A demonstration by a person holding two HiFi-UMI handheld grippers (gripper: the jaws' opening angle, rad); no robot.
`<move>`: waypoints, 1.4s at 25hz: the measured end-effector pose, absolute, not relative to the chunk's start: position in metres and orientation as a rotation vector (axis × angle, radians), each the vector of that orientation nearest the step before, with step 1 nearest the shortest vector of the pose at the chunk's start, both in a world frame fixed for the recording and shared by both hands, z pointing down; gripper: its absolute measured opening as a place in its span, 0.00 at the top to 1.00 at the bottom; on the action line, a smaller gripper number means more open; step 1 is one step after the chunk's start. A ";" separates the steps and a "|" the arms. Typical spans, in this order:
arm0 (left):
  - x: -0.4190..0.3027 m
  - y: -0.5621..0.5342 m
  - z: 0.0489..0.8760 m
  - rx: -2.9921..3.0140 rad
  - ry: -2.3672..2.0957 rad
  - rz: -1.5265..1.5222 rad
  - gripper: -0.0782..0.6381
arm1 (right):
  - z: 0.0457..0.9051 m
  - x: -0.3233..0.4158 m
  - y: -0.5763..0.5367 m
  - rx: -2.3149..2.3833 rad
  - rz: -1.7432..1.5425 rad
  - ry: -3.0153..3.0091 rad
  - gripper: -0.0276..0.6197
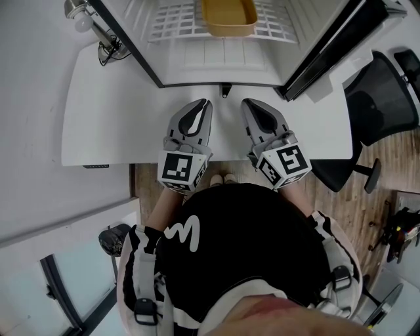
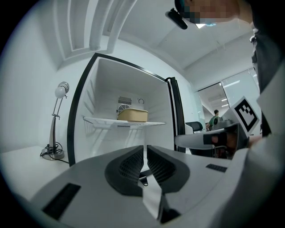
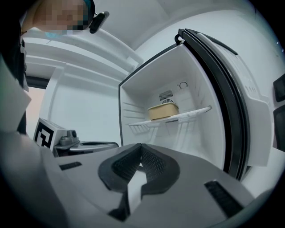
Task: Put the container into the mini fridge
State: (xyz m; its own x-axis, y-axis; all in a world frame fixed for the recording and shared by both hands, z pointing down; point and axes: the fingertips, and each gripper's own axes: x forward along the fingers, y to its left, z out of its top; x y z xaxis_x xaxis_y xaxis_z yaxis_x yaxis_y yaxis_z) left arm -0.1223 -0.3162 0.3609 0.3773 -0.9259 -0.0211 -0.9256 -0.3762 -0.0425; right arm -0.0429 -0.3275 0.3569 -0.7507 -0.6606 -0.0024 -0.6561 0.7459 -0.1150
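The tan container [image 1: 228, 16] rests on the white wire shelf [image 1: 172, 25] inside the open mini fridge [image 1: 216, 62]. It also shows on the shelf as the container [image 2: 132, 115] in the left gripper view and the container [image 3: 163, 111] in the right gripper view. My left gripper [image 1: 205, 105] and right gripper [image 1: 245, 105] hover side by side over the white desk [image 1: 105, 111], just in front of the fridge. Both are shut with nothing between their jaws. In its own view the left gripper [image 2: 145, 147] points at the fridge, as does the right gripper [image 3: 140, 145].
The fridge door [image 1: 328, 46] stands swung open to the right. A small desk lamp [image 1: 92, 23] stands at the desk's back left. A black office chair [image 1: 377, 105] sits to the right of the desk. A person stands far off in the left gripper view.
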 end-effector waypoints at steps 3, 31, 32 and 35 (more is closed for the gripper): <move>-0.122 -0.314 0.361 -2.567 1.724 -0.008 0.86 | 0.357 -0.043 -0.326 -1.088 -0.172 2.892 0.94; -0.119 -0.321 0.354 -2.558 1.701 -0.004 0.86 | 0.360 -0.048 -0.334 -1.087 -0.142 2.943 0.94; -0.119 -0.321 0.354 -2.557 1.700 -0.005 0.86 | 0.360 -0.048 -0.334 -1.085 -0.140 2.943 0.94; -0.119 -0.322 0.354 -2.559 1.696 -0.006 0.86 | 0.358 -0.049 -0.334 -1.080 -0.135 2.943 0.94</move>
